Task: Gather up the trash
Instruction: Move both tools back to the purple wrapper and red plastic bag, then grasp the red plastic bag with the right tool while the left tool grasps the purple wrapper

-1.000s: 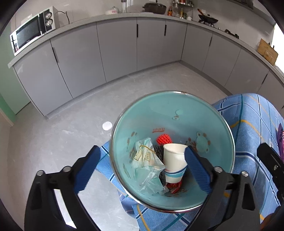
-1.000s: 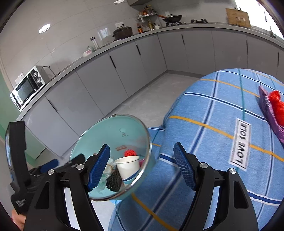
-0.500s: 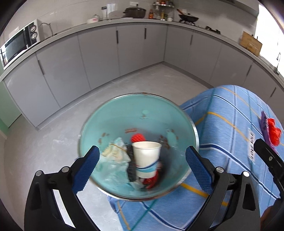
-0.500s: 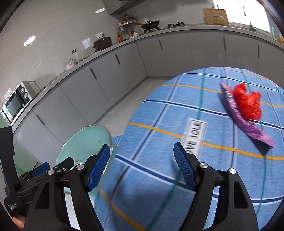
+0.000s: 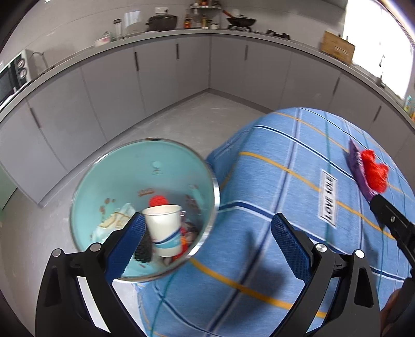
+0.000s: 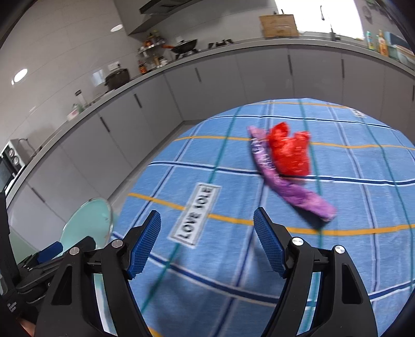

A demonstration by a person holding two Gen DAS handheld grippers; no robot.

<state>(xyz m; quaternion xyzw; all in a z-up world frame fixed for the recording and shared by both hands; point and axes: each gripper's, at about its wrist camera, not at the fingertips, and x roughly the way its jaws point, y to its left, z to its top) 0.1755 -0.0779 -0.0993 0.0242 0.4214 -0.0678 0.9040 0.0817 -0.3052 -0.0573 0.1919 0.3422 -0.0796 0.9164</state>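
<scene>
Cup (image 5: 164,228) in bin (image 5: 109,181); wrappers (image 6: 288,166) on table (image 6: 233,259).

Grey cabinets (image 5: 166,77) under grey countertop (image 6: 233,49), pale floor (image 5: 166,124), bright window (image 6: 319,15).

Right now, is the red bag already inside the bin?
No, the red bag lies on the blue tablecloth beside a purple wrapper, apart from the bin.

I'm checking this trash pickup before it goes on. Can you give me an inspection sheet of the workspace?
Surface: blue checked cloth with a "LOVE SOLE" label.
Job's things: red bag and purple wrapper on the cloth; teal bin beside the table holds a paper cup and other trash.
Clutter: nothing seen.
Grippers: left gripper and right gripper both have open, empty jaws.
Cables: nothing seen.
Surroundings: grey kitchen cabinets, microwave, wok.
</scene>
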